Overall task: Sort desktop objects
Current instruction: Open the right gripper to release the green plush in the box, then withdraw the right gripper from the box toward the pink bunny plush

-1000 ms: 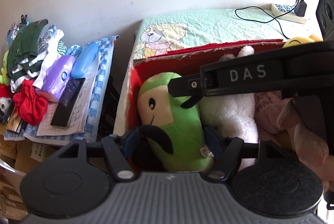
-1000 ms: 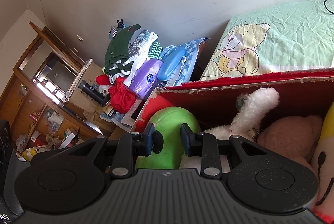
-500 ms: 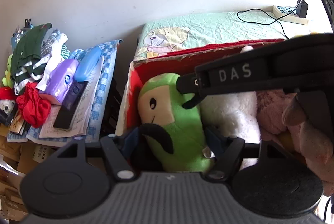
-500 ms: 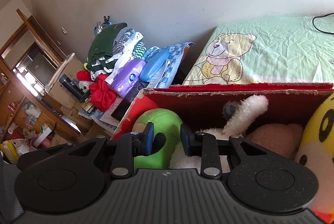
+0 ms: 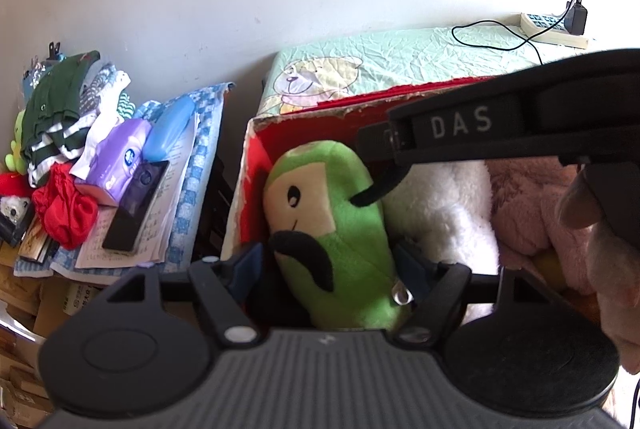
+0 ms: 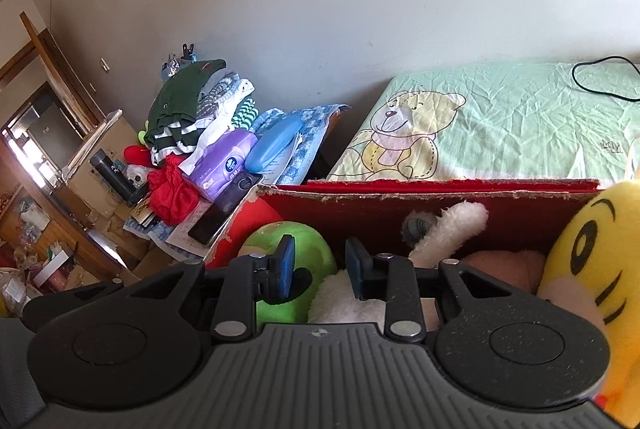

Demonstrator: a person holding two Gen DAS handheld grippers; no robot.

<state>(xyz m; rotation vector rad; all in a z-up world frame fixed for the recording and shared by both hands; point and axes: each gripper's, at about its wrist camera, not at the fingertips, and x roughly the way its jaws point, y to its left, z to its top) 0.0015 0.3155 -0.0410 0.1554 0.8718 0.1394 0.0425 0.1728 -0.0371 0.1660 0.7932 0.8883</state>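
A green plush toy (image 5: 332,197) (image 6: 312,245) lies at the left end of a red cardboard box (image 5: 246,165) (image 6: 440,189). Beside it are a white plush (image 5: 440,205) (image 6: 456,225) and a pink plush (image 5: 528,205) (image 6: 504,269). A yellow plush (image 6: 592,261) fills the box's right end. My left gripper (image 5: 330,265) is open wide, its fingers on either side of the green toy's lower body. My right gripper (image 6: 320,265) hovers over the box with a narrow gap, holding nothing. In the left wrist view one of its fingertips (image 5: 366,196) rests against the green toy's head.
Left of the box, a side table carries folded clothes (image 5: 60,109), a purple tissue pack (image 5: 120,165) (image 6: 224,165), a blue case (image 5: 168,125), a black phone (image 5: 136,205) and a red cloth (image 5: 64,209). Behind lies a bear-print sheet (image 6: 500,117) with a power strip (image 5: 552,31). A hand (image 5: 600,241) is at right.
The right gripper has shifted rightward along the box, bringing the yellow plush into its view. The left gripper has drifted slightly; its fingers still straddle the green toy.
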